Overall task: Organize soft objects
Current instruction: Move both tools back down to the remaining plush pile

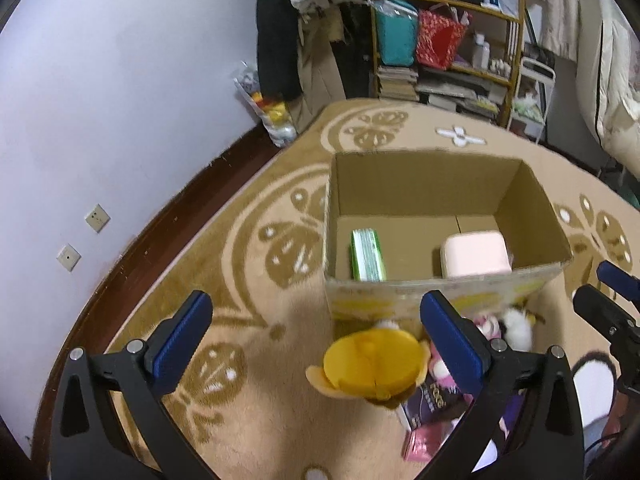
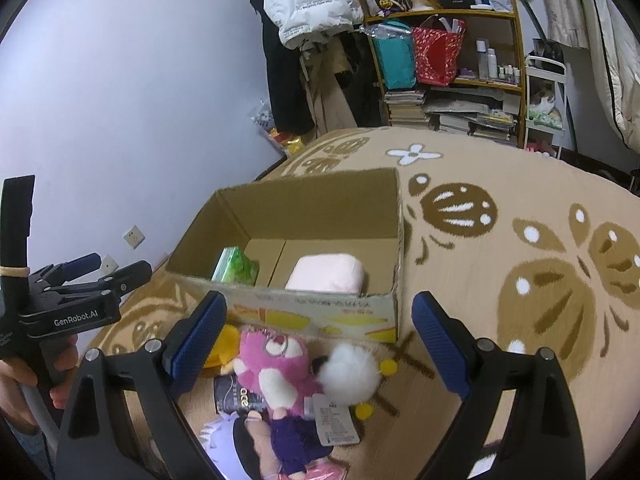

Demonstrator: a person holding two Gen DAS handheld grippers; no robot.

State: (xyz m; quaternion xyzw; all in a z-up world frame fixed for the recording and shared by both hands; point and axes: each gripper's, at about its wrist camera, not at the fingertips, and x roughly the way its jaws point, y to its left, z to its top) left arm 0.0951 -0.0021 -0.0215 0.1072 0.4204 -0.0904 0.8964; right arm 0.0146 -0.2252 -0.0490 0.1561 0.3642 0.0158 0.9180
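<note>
An open cardboard box [image 1: 532, 200] [image 2: 312, 196] stands on the carpet, holding a green tissue pack [image 1: 367, 255] [image 2: 236, 266] and a pink soft cushion [image 1: 476, 254] [image 2: 326, 274]. In front of it lies a pile: a yellow plush [image 1: 370, 368] [image 2: 224, 344], a pink plush [image 2: 272, 364], a white fluffy plush [image 2: 350, 372] [image 1: 516, 326], a dark packet [image 2: 236, 398] and a purple-clothed doll [image 2: 292, 440]. My left gripper [image 1: 316, 344] hangs open above the yellow plush, holding nothing. My right gripper [image 2: 320, 344] is open over the pink and white plush, clear of them.
The patterned beige carpet [image 2: 500, 280] stretches to the right of the box. A lilac wall [image 1: 120, 100] and dark skirting run along the left. A cluttered wooden shelf [image 1: 452, 52], hanging clothes and bags stand behind. A hand [image 2: 24, 376] holds the left gripper.
</note>
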